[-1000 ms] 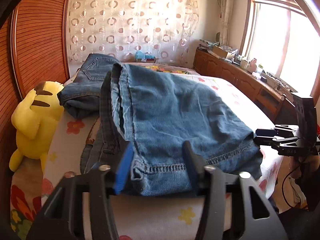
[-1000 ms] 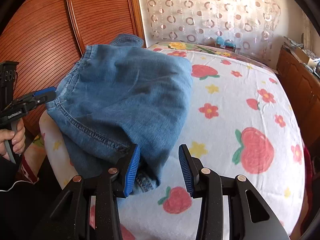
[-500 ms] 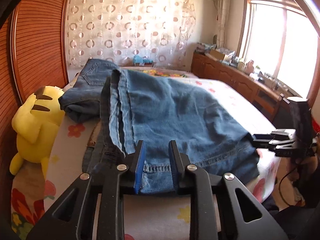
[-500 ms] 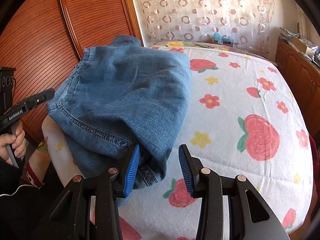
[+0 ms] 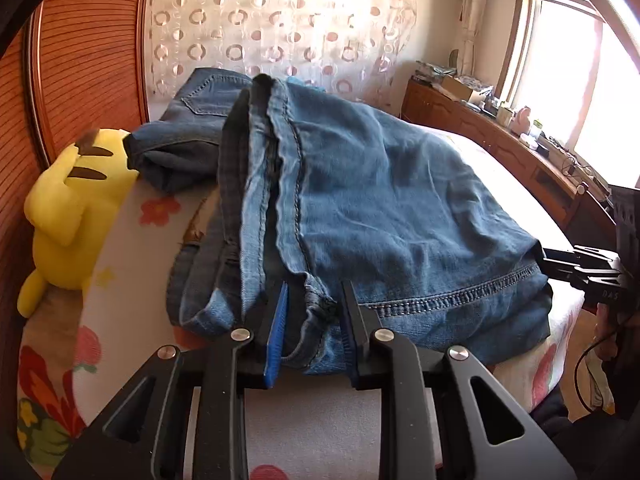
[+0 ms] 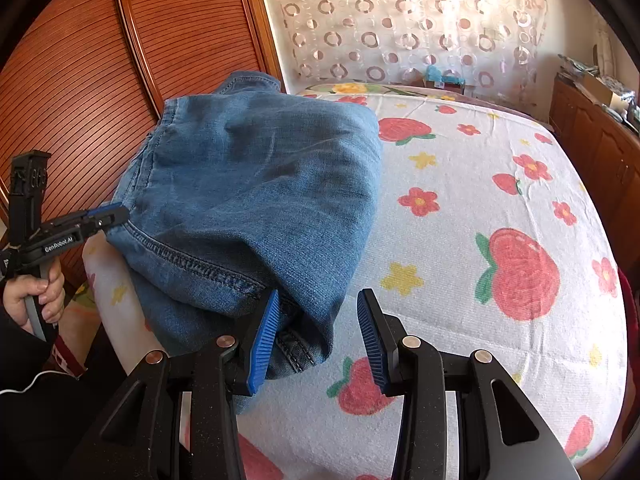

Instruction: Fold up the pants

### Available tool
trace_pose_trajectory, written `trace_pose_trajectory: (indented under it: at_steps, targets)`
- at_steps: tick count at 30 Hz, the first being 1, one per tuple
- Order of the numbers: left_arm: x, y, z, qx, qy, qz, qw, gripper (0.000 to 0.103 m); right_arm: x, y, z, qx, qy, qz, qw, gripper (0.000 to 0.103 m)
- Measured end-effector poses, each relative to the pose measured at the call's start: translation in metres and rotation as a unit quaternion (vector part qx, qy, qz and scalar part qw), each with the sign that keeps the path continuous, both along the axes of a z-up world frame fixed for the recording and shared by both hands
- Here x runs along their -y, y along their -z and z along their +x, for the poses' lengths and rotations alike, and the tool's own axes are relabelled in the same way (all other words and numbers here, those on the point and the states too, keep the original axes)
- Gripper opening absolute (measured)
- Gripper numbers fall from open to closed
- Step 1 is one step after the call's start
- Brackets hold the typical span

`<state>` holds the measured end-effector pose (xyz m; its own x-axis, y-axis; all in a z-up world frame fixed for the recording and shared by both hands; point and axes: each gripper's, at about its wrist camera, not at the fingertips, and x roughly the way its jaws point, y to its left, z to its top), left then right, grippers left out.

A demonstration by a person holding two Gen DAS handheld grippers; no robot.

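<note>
Blue denim pants (image 5: 384,208) lie folded over on the flowered bed, hem end near the front edge; they also show in the right wrist view (image 6: 256,200). My left gripper (image 5: 314,312) is closed on the hem corner, with bunched denim between its blue pads. It shows from the side in the right wrist view (image 6: 116,214), pinching the cloth. My right gripper (image 6: 318,320) is open, its left pad against the other hem corner, nothing clamped. It shows at the right edge of the left wrist view (image 5: 568,260).
A yellow plush toy (image 5: 68,208) sits at the bed's left edge by the wooden sliding doors (image 6: 100,80). The strawberry-print sheet (image 6: 480,220) spreads to the right. A wooden cabinet (image 5: 500,148) with clutter runs under the window.
My left gripper closed from wide open onto the left hem corner and moved in. My right gripper stayed open and moved slightly closer to the right hem corner.
</note>
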<state>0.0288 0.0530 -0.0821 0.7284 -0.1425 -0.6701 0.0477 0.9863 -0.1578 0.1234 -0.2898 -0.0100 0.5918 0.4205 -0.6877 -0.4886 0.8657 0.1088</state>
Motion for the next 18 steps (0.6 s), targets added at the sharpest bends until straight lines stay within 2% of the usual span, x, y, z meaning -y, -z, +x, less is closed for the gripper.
trace_pose_trajectory:
  at_steps: [3, 8, 16, 18]
  targets:
    - [0.003, -0.003, -0.003, 0.009, 0.008, 0.003, 0.9999, 0.007, 0.0, 0.0, 0.0, 0.0, 0.0, 0.0, 1.0, 0.042]
    - [-0.007, -0.029, -0.018, 0.052, -0.006, -0.007, 0.9986, 0.007, 0.002, -0.001, 0.0, -0.001, 0.001, 0.002, 1.0, 0.042]
    - [-0.009, -0.021, -0.015, 0.03, -0.011, 0.003, 0.9995, 0.007, 0.006, -0.023, -0.005, 0.023, 0.001, 0.024, 0.999, 0.042]
    - [-0.006, -0.02, -0.014, 0.028, -0.013, 0.007, 0.9995, 0.01, 0.004, -0.026, -0.002, 0.03, 0.001, 0.024, 0.999, 0.042]
